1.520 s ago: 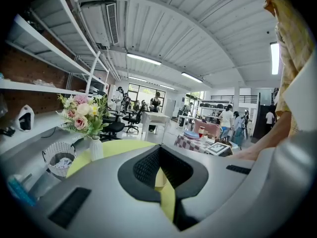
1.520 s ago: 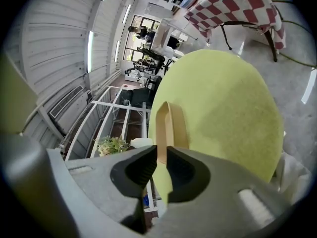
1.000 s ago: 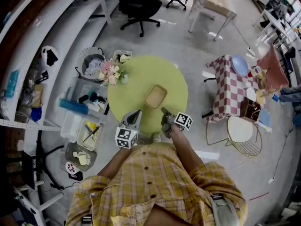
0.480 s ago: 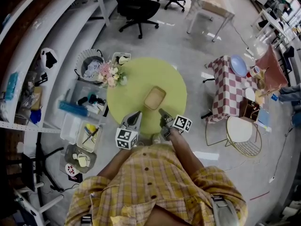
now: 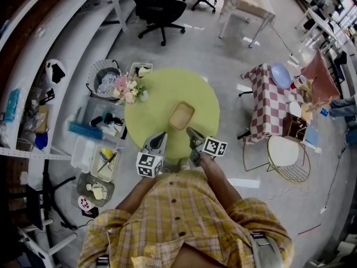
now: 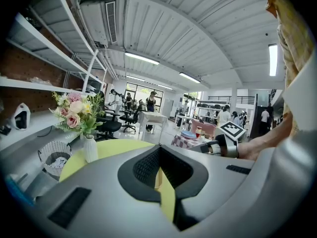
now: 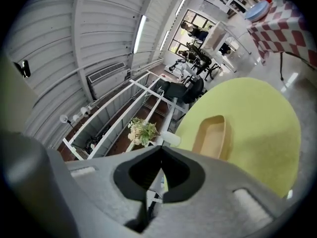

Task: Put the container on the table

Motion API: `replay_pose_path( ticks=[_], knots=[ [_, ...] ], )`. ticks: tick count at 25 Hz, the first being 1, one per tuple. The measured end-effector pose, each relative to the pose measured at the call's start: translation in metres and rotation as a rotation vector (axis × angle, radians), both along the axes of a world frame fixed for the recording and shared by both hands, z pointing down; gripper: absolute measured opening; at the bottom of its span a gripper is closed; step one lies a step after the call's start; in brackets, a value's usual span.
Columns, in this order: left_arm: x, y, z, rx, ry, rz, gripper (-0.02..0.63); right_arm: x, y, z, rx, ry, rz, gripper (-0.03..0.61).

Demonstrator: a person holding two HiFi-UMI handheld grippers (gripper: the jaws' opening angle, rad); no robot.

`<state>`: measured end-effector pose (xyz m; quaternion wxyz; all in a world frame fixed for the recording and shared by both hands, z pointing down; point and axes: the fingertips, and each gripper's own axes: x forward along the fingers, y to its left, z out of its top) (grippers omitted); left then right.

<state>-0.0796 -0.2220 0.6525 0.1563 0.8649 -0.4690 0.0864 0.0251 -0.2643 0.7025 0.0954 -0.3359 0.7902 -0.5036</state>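
Note:
A shallow tan container sits empty on the round yellow-green table, near its middle; the right gripper view shows the same container standing free on the table. My right gripper hovers at the table's near edge, just short of the container, shut and holding nothing, with its jaw tips together. My left gripper hangs over the near edge to the container's left. Its jaws meet at the tips with nothing between them. The right gripper also shows in the left gripper view.
A white vase of flowers stands at the table's far left edge. On the floor at the left are a wire basket and plastic bins. A checkered table and a wire chair stand at the right.
My right gripper has risen a little and rolled, clear of the container. The container rests in the same spot and the left gripper has kept still.

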Motion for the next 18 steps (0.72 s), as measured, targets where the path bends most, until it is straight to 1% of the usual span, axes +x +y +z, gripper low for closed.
replay_pose_path(
  ticks=[3,7,13,18],
  knots=[
    [0.003,0.000,0.000,0.001,0.002,0.002,0.005,-0.001,0.001,-0.006,0.031,0.020,-0.018,-0.003],
    [0.006,0.000,0.001,0.001,0.002,0.000,0.005,0.002,0.002,-0.006,0.078,0.088,-0.039,-0.003],
    [0.008,0.002,0.004,-0.007,0.005,0.004,0.005,-0.002,0.007,-0.018,0.150,0.156,-0.075,-0.003],
    [0.010,0.004,0.003,-0.006,0.005,0.004,0.005,-0.006,0.013,-0.027,0.214,0.192,-0.109,-0.003]
  ],
)
